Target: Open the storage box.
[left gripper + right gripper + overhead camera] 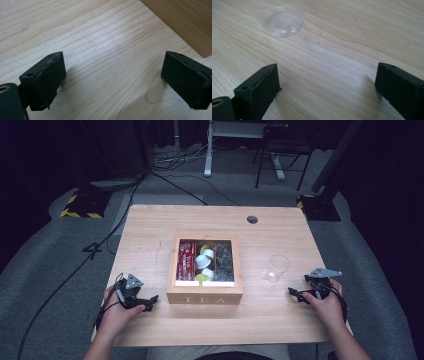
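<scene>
High view: wood tea box sits mid table, w/ red packs, white pods and dark packs inside. Left gripper rests on the table just left of the box, jaws wide, nothing btwn them. Right gripper rests at the right side, jaws wide too, empty. Clear plastic cup stands near it, btwn box and right gripper.

A pale wooden surface with a round cable hole stands on grey carpet. Behind it the room is dark, with black cables, a white desk leg and yellow-black striped stand bases.
</scene>
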Motion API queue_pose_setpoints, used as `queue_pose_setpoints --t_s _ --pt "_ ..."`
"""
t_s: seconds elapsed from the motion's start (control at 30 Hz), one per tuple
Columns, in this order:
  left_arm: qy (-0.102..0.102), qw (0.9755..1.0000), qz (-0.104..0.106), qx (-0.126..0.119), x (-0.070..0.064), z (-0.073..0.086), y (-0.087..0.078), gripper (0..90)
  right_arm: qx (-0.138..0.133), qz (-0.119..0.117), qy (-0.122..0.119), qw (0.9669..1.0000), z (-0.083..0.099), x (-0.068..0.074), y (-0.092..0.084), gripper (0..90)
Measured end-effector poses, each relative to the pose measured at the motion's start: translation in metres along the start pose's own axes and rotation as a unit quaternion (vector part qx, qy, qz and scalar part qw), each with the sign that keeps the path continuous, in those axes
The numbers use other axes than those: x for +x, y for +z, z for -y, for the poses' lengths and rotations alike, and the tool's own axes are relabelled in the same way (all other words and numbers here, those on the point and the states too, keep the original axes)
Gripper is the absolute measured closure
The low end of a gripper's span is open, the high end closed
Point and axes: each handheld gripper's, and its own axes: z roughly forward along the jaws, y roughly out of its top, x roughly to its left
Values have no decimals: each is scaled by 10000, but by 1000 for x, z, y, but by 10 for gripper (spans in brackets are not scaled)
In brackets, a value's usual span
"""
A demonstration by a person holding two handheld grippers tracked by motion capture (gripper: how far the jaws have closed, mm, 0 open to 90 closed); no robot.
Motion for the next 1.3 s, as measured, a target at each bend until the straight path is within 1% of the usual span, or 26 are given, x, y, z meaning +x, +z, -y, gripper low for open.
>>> queue_pose_setpoints --t_s 0.07,0.17,0.2,0.3,0.33,0.43,0.5,0.6,0.63,0.73,0.77,0.83,0.9,1.03,1.17,1.27,1.3 --pt "-11 10000 9 -1 0 0 -1 84 1 0 2 10000 0 0 0 55" --pt "-3 10000 -5 23 1 0 -4 163 2 0 1 10000 0 0 0 55" --pt "-21 10000 -8 37 1 0 -5 177 2 0 1 10000 0 0 0 55" --pt "-28 10000 -37 52 1 0 -7 201 0 0 1 10000 0 0 0 55" --pt "-56 10000 -49 35 1 0 -8 212 1 0 1 10000 0 0 0 55" --pt "-53 10000 -44 -24 2 -1 -10 220 1 -1 2 10000 0 0 0 55" --pt "-140 9998 9 -110 2 -2 -14 228 0 0 1 10000 0 0 0 55" --pt "-181 9997 73 -175 0 -3 -17 243 1 0 2 10000 0 0 0 55" --pt "-152 9997 86 -187 -1 -4 -19 246 1 0 2 10000 0 0 0 55" --pt "-169 9995 153 -213 -4 -6 -22 252 -1 6 5 10000 0 0 0 56" --pt "-128 9996 163 -201 -4 -7 -23 254 -2 10 10 10000 0 0 0 56" --pt "-147 9994 213 -219 -7 -7 -25 257 -1 17 15 10000 0 0 0 56" --pt "-112 9994 232 -221 -8 -9 -27 258 -2 17 17 10000 0 0 0 56" --pt "-82 9990 293 -313 -12 -11 -32 265 -3 19 18 10000 0 0 0 56" --pt "-219 9974 459 -502 -15 -15 -38 282 -3 23 22 10000 0 1 0 56" --pt "-227 9960 590 -627 -18 -19 -44 292 -10 24 32 10000 0 1 0 56" --pt "-182 9957 618 -671 -19 -21 -46 293 -7 31 30 10000 0 1 0 56"
